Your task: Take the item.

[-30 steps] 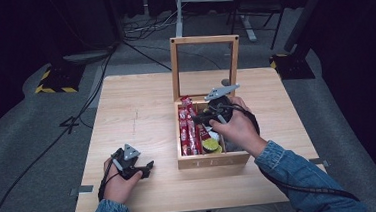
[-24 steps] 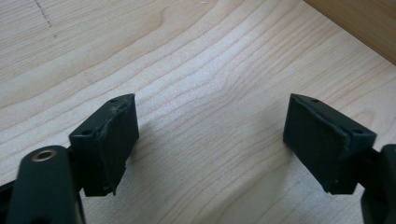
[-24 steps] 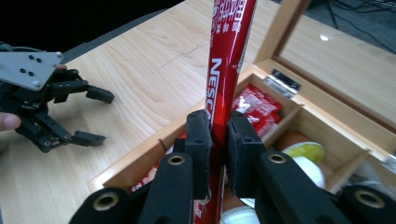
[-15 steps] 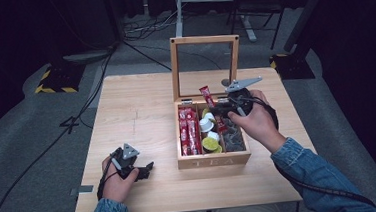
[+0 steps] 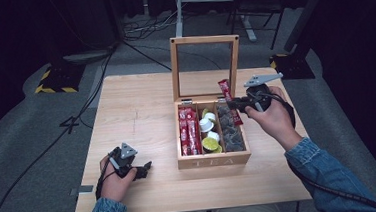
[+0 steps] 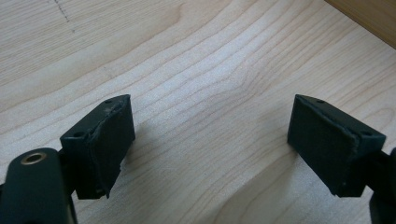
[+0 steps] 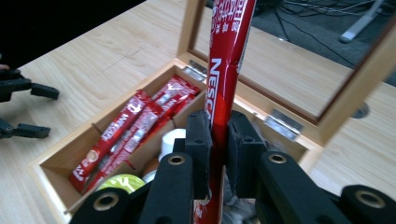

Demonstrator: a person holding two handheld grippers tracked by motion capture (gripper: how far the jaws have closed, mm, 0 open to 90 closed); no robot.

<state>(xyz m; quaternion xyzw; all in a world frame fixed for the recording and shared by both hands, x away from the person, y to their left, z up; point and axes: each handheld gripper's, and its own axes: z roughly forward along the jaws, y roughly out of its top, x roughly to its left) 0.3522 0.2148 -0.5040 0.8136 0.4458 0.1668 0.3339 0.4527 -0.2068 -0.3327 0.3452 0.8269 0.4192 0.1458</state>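
A wooden tea box [image 5: 215, 159] stands on the table with its glass lid [image 5: 204, 40] upright. My right gripper [image 5: 232, 104] hovers over the box's right side, shut on a red Nescafé stick [image 5: 224, 90] that stands upright. In the right gripper view the stick [image 7: 227, 70] is pinched between the pads of that gripper [image 7: 219, 135], above more red sticks [image 7: 135, 123] in the left compartment. My left gripper [image 5: 144, 170] rests at the table's front left. Its jaws have just been opening and now stand wide over bare wood [image 6: 210, 70], with nothing between them [image 6: 210, 135].
The middle compartment holds white creamer cups [image 5: 208, 124] and a green-topped one [image 5: 210, 144]. Dark packets [image 5: 230, 133] fill the right compartment. Bare table [image 5: 136, 109] lies left of the box. Cables [image 5: 77, 124] run over the floor to the left of the table.
My right gripper has carried the red stick up out of the box and to the right, toward the lid. The left hand has stayed where it was.
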